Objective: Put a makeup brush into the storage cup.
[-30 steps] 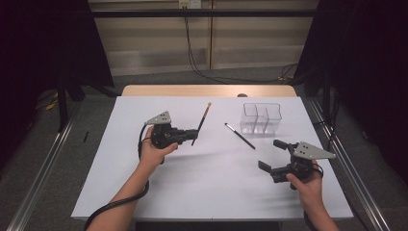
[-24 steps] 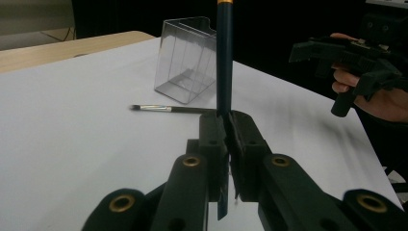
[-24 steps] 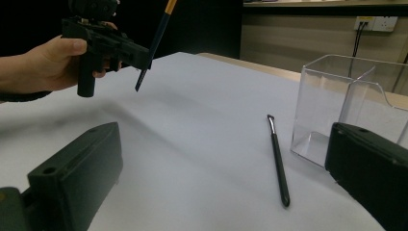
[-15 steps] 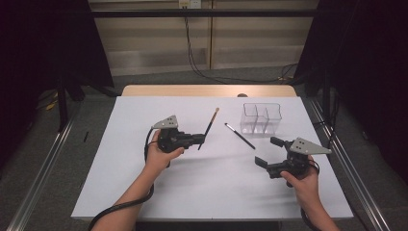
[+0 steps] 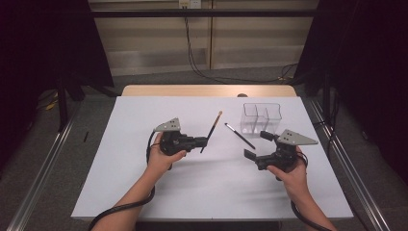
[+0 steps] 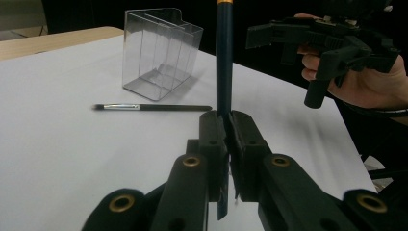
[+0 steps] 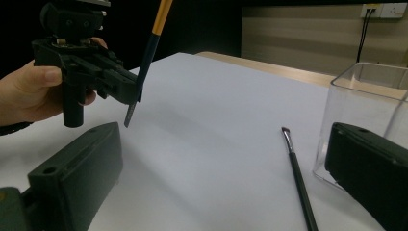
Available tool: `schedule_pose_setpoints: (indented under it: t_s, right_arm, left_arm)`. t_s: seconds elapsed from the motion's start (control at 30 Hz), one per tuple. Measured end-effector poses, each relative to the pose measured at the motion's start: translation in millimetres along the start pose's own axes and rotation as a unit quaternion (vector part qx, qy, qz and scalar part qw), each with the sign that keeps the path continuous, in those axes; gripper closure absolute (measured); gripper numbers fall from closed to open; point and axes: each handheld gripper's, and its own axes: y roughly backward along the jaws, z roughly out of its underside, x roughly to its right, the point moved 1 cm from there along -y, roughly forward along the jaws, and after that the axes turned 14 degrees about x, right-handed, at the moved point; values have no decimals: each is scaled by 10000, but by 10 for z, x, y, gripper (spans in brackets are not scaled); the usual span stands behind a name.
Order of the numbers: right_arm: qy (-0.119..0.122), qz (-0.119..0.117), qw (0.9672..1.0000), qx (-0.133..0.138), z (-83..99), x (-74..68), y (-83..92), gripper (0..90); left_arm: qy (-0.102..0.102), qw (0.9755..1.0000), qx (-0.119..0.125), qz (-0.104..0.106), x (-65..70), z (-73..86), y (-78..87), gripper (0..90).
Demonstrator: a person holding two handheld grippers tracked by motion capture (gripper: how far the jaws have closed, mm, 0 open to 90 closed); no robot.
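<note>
My left gripper (image 5: 204,141) is shut on a dark-handled brush (image 5: 212,128) with an orange upper end, near its lower end. The brush stands tilted above the white table, and in the left gripper view its handle (image 6: 224,57) rises from between the closed jaws (image 6: 228,121). My right gripper (image 5: 257,145) is open with nothing between its jaws, right of the middle. A second thin black brush (image 5: 239,135) lies flat on the table between the two grippers. In the right gripper view, the held brush (image 7: 149,53) and left gripper (image 7: 126,90) are at upper left.
A clear plastic compartment box (image 5: 262,118) stands at the back right, just beyond my right gripper; it is close on the right (image 7: 370,96) in the right gripper view. The white table sheet (image 5: 144,192) ends near both forearms. Metal rails run along both sides.
My right gripper has moved left and farther from the table's near edge, closer to the lying brush. The left gripper with its brush has barely shifted.
</note>
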Motion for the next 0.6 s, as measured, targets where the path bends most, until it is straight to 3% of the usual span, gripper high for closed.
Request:
schedule_pose_setpoints:
  t_s: [0.6]
  right_arm:
    - [-194,-58,9998,-6,-140,-59,-354,15]
  left_arm:
    - [-36,9998,6,172,73,32,-87,845]
